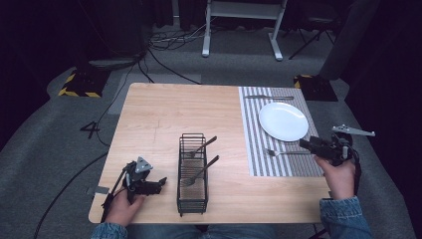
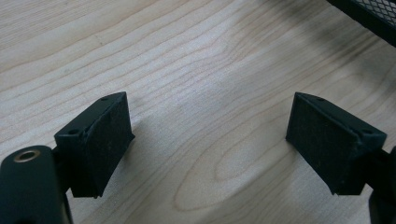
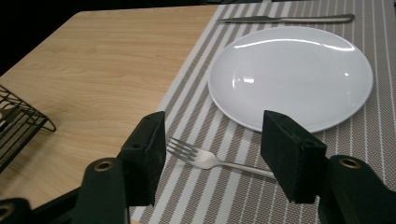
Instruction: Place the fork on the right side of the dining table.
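On the wooden bench [image 1: 159,114] there is one striped placemat [image 1: 256,149], one white plate [image 1: 283,121], one knife [image 1: 268,97], one black wire rack [image 1: 192,174] and three forks. Two forks [image 1: 203,145] stand tilted inside the wire rack, one behind the other, with their handles pointing up toward the placemat side. The third fork [image 1: 286,153] lies flat on the placemat, just beside the near edge of the plate, and its tines point toward the rack. The knife lies on the placemat at the far side of the plate, close to the far edge of the bench.

There are two hand-held grippers. The right hand-held gripper [image 1: 312,145] is held at the handle end of the fork on the placemat, on the side of the plate away from the rack. In the right gripper view its jaws stand apart, and the fork [image 3: 205,159] lies on the mat between and below them; they do not hold it. The left hand-held gripper [image 1: 158,184] is just beside the wire rack, on the side away from the plate. Its jaws are also wide apart, and between them is bare wood.
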`<action>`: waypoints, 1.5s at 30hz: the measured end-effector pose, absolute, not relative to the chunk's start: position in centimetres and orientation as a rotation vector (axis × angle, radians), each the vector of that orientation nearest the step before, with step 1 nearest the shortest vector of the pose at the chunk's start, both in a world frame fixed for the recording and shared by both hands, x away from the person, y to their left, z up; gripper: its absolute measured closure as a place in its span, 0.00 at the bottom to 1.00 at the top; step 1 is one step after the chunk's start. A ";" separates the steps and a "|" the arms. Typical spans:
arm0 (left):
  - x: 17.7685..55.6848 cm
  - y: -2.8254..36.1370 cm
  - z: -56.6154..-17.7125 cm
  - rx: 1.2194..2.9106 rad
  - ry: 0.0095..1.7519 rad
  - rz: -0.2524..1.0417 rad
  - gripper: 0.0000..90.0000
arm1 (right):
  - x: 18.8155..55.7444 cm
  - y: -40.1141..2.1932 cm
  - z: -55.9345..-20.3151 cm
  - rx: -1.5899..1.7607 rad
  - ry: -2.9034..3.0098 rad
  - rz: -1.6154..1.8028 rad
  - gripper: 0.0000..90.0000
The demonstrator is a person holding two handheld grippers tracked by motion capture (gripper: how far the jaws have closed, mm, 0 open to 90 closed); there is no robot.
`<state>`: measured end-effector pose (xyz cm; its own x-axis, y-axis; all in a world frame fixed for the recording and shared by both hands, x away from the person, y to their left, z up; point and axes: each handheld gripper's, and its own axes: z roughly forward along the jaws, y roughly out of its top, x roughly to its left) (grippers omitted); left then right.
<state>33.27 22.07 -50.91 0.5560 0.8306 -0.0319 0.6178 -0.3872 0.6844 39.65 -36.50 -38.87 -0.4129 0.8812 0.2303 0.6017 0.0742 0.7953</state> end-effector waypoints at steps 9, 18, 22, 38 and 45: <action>33.3 22.1 -50.9 2.136 1.158 0.419 0.16 | 37.6 -33.4 -36.8 1.342 2.137 1.281 0.41; 33.3 22.1 -50.9 2.135 1.158 0.419 0.16 | 36.2 -30.9 -35.5 1.238 2.213 1.295 0.41; 33.3 22.1 -50.9 2.137 1.157 0.419 0.16 | 35.7 -30.0 -35.3 1.209 2.253 1.342 0.41; 33.3 22.1 -50.9 2.136 1.158 0.419 0.16 | 34.7 -26.1 -37.1 1.118 2.372 1.340 0.40; 33.3 22.1 -50.9 2.137 1.157 0.419 0.16 | 34.3 -24.1 -38.9 1.095 2.449 1.319 0.39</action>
<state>33.27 22.08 -50.90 0.5565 0.8303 -0.0314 0.6178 -0.3882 0.6838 34.27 -24.15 -38.89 -0.7217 0.6635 0.1972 0.5297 0.3460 0.7744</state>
